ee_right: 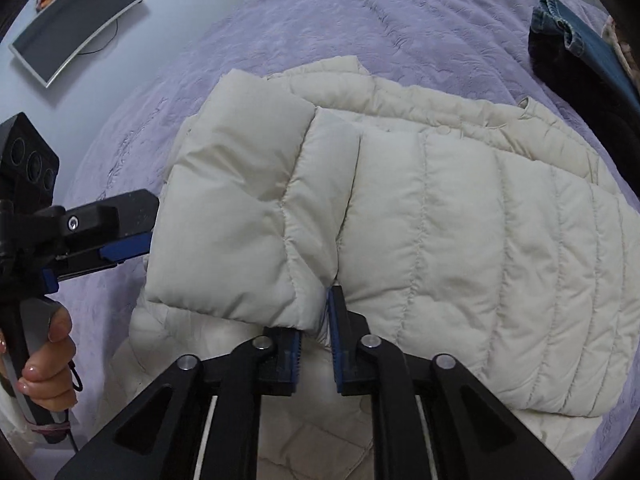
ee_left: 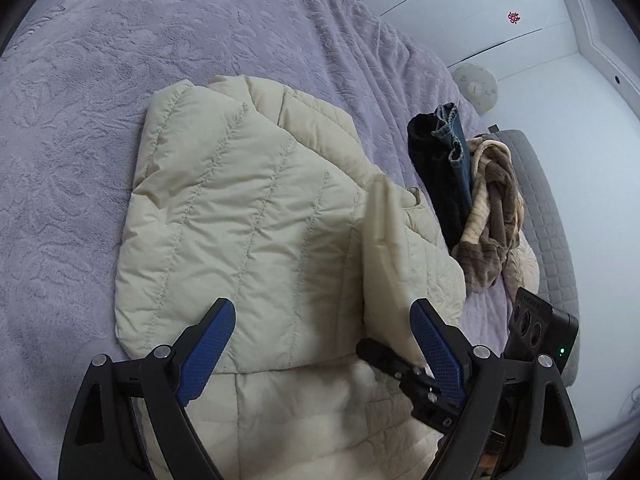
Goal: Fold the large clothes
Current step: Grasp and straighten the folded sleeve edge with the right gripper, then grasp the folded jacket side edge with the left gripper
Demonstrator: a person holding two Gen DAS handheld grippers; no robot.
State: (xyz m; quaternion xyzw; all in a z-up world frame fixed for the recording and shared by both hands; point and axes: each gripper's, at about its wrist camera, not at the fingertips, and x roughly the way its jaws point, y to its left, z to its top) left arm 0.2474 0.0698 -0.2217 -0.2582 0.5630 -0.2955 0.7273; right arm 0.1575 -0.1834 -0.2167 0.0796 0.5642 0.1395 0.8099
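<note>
A cream quilted puffer jacket lies spread on a purple bedspread, with one sleeve folded over its body. My right gripper points down at the sleeve's cuff. Its jaws stand narrowly apart with the cuff's corner between them, not squeezed. In the left wrist view one of its fingers sits under a raised cream flap. My left gripper hovers wide open over the jacket's near part, holding nothing. It enters from the left beside the sleeve.
Dark denim and black clothes and a brown striped garment are piled at the bed's right side, beside a grey quilted cushion. A person's hand grips the left gripper's handle. A flat screen is off the bed at top left.
</note>
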